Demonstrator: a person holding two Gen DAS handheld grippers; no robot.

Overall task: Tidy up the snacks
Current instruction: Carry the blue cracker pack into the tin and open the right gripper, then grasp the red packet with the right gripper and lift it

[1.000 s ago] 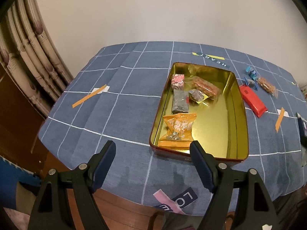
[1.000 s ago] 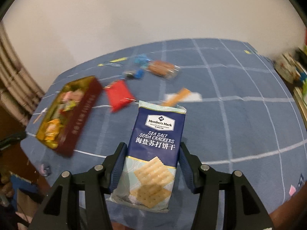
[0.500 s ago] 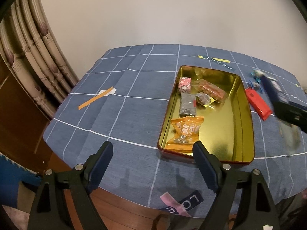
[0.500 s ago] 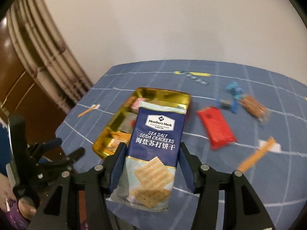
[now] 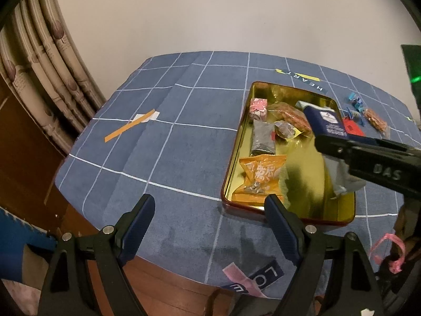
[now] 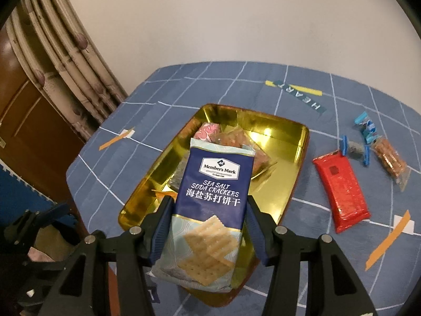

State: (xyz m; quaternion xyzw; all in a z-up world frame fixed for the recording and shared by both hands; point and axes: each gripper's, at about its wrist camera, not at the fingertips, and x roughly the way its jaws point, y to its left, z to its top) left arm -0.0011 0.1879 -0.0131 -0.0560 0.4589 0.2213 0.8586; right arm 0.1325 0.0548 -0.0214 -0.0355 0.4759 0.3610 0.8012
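Note:
My right gripper is shut on a navy pack of sea salt soda crackers, which hangs tilted over the gold tin. The left wrist view shows the same pack above the tin's right half. On the tin's left side lie an orange snack bag, a dark packet and a pink candy. My left gripper stands open with nothing between its fingers, above the table's near edge and just in front of the tin.
Right of the tin on the blue checked cloth lie a red packet, blue-wrapped candies and a clear bag of brown snacks. Orange tape strips mark the cloth. A curtain hangs to the left.
My right gripper has carried the cracker pack leftward from the open cloth to a spot over the tin. The left gripper's jaws stand slightly wider and it has barely moved.

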